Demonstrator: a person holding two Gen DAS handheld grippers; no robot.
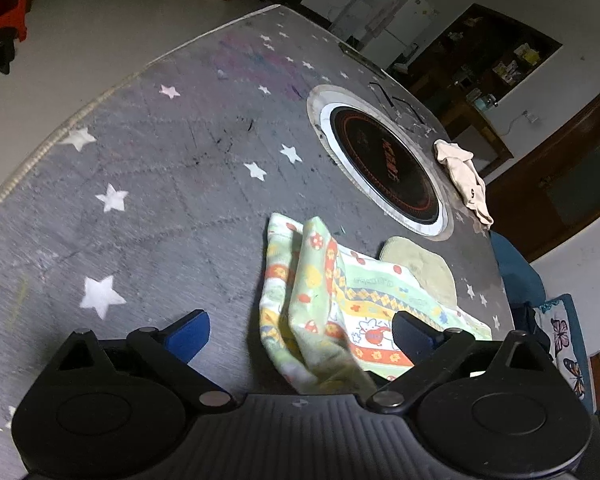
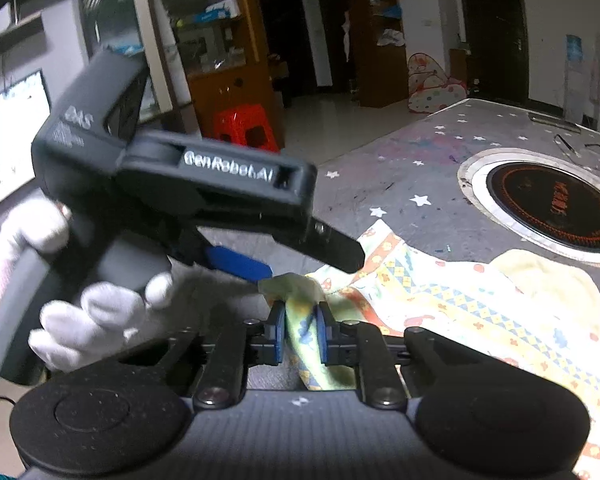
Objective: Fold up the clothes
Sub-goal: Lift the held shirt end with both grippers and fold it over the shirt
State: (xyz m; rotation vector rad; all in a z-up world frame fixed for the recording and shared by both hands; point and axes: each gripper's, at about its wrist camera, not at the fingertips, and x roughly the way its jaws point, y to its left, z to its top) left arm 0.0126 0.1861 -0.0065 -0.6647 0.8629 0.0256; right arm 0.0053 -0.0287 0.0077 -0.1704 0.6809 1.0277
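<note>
The patterned cloth (image 1: 312, 304) lies on the grey star-printed table cover (image 1: 140, 184), at about 5 o'clock from the round black cooktop (image 1: 384, 160) set into the table. One part of it stands up in a bunched ridge while the rest lies flat toward 3 o'clock, over a pale green piece (image 1: 424, 268) that shows at its far edge. It looks thin, light and limp, so it should sag and crumple wherever it is not held; a grip on a hem or corner would likely carry it better than one on the bunched middle.

The right gripper (image 2: 300, 330) has its blue pads pressed together on a gathered fold of the cloth. The left gripper (image 1: 300, 336) is spread wide, with the raised ridge between its fingers but not pinched; in the right wrist view a white-gloved hand (image 2: 96, 316) holds its handle at 9 o'clock.

A beige garment (image 1: 464, 176) lies crumpled at 3 o'clock from the cooktop, near the table edge. A red stool (image 2: 246, 126) stands on the floor beyond.
</note>
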